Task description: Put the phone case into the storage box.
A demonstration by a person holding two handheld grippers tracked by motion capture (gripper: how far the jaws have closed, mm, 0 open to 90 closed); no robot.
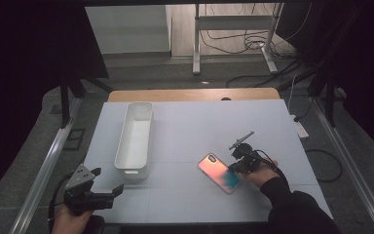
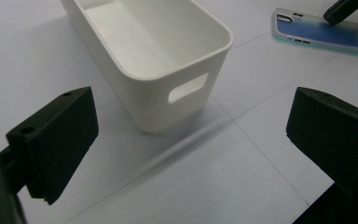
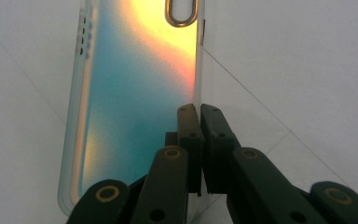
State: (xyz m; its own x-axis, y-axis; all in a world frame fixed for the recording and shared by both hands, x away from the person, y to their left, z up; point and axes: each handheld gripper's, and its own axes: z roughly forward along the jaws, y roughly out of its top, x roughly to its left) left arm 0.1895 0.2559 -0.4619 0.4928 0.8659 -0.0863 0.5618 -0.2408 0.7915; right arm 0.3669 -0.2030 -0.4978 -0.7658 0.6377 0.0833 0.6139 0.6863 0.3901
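A phone case (image 1: 218, 172) with an iridescent orange-to-teal back lies flat on the white table, right of centre. In the right gripper view the phone case (image 3: 135, 93) stretches away from me, camera cut-out at the far end. My right gripper (image 3: 199, 112) has its two jaws pressed together on the case's right rim near the close end. From above, the right gripper (image 1: 235, 166) sits at the case's right edge, held by a hand in a dark sleeve. My left gripper (image 1: 106, 181) stands open at the table's front left, nothing between its jaws. The phone case (image 2: 321, 32) lies far right in its view.
A long white bin (image 1: 126, 170), empty, stands left of centre with its short handled end wall (image 2: 168, 102) facing my left gripper (image 2: 193, 140). The white table top (image 1: 190, 122) has bare room between bin and case. Beyond the table lie floor cables and a metal stand (image 1: 233, 29).
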